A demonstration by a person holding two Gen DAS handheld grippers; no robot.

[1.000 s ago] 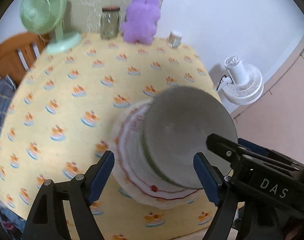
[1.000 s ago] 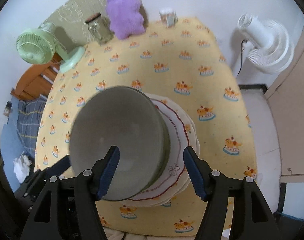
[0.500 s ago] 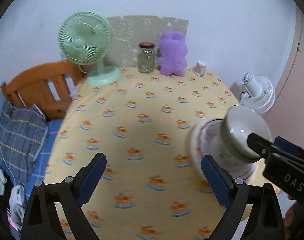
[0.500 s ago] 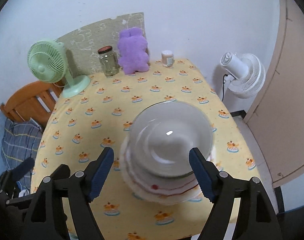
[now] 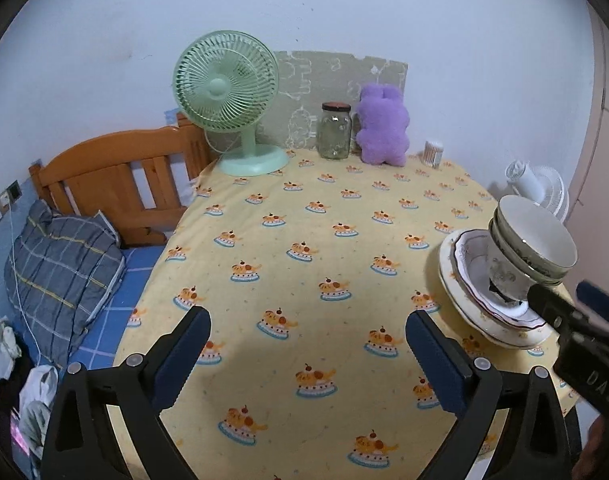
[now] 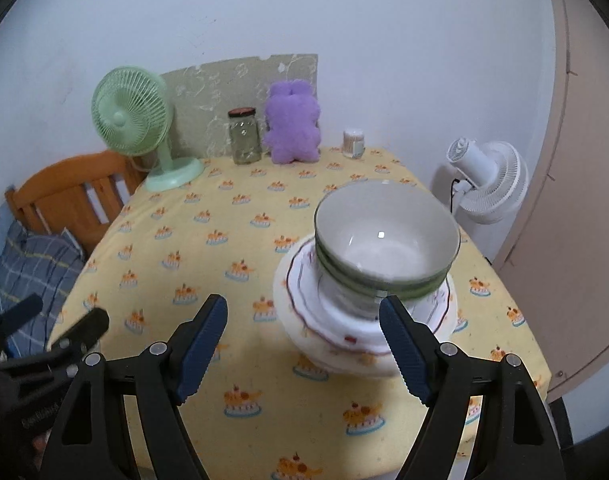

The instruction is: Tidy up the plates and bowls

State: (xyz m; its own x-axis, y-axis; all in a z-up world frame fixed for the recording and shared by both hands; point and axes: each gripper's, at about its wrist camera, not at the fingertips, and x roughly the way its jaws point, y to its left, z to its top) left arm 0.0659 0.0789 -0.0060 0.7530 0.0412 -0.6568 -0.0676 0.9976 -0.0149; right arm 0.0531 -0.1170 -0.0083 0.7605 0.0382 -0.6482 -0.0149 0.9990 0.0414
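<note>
A stack of white bowls with green rims (image 6: 384, 236) stands nested on a stack of red-trimmed white plates (image 6: 344, 344) near the right edge of the yellow-clothed table (image 6: 224, 240). In the left wrist view the bowls (image 5: 532, 240) and plates (image 5: 450, 280) sit far right. My right gripper (image 6: 303, 306) is open, short of the stack, which shows just above its right finger; nothing is between its jaws. My left gripper (image 5: 307, 320) hovers over bare cloth left of the stack, jaws opening wide and holding nothing. The right gripper's body (image 5: 576, 320) covers the plates' near edge.
Along the back of the table stand a green fan (image 5: 224, 80), a glass jar (image 5: 335, 130), a purple plush toy (image 5: 382, 128) and a small toothpick pot (image 5: 433, 153). A wooden bed (image 5: 116, 176) with a pillow (image 5: 60, 268) lies left. A white floor fan (image 6: 488, 176) stands right.
Both grippers have pulled back from the bowl-and-plate stack and tilted up, so the whole table shows. The left gripper's jaws have spread wider. The stack stays on the table.
</note>
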